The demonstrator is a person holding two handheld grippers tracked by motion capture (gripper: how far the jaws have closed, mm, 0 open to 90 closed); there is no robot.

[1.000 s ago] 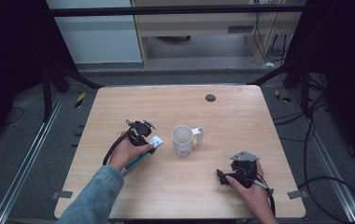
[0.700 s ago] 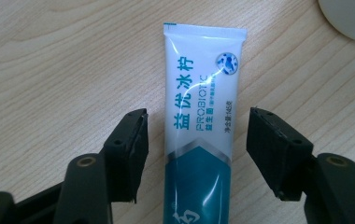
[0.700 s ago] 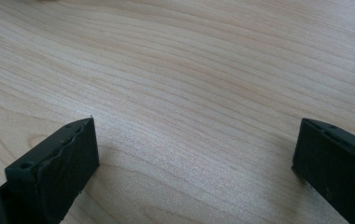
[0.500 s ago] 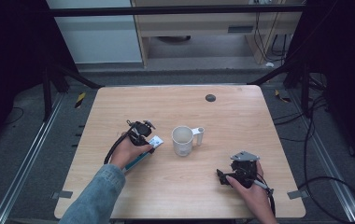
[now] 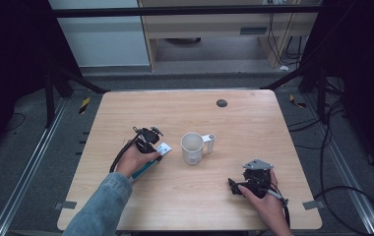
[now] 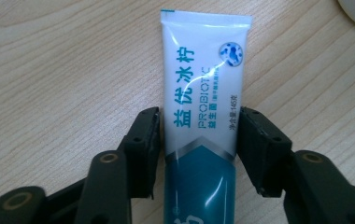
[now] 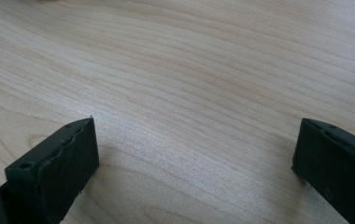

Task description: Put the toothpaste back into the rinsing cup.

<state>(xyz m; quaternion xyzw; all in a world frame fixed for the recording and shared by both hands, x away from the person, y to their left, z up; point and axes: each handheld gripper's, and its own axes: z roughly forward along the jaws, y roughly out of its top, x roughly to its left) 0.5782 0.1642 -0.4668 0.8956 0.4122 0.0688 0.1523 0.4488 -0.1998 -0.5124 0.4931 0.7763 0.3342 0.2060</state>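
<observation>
The table [image 5: 254, 123] is a light wood surface, and both of my forearms enter it from the near edge. A small dark round disc [image 5: 221, 103] sits toward the far edge, well apart from everything else.

A white mug [image 5: 192, 148] stands upright near the centre of the table, its handle pointing to my right. It lies between my two grippers, nearer the left one.

My left gripper [image 5: 156, 147] rests low on the table to the left of the mug, held in my left hand [image 5: 135, 160], with its black cable looping back toward me. In the left gripper view [image 6: 198, 140], its two jaws stand on either side of a toothpaste tube [image 6: 203, 93] that lies flat on the wood. The tube is white at its crimped end and teal toward the cap end. Each jaw pad sits against or just beside an edge of the tube; I cannot tell whether the pads are pressing it.

My right gripper [image 5: 234, 186] rests on the table at the near right, well apart from the mug, held in my right hand [image 5: 264, 196]. In the right gripper view [image 7: 194, 154], its jaws stand wide apart with bare wood between them and nothing in their hold.
</observation>
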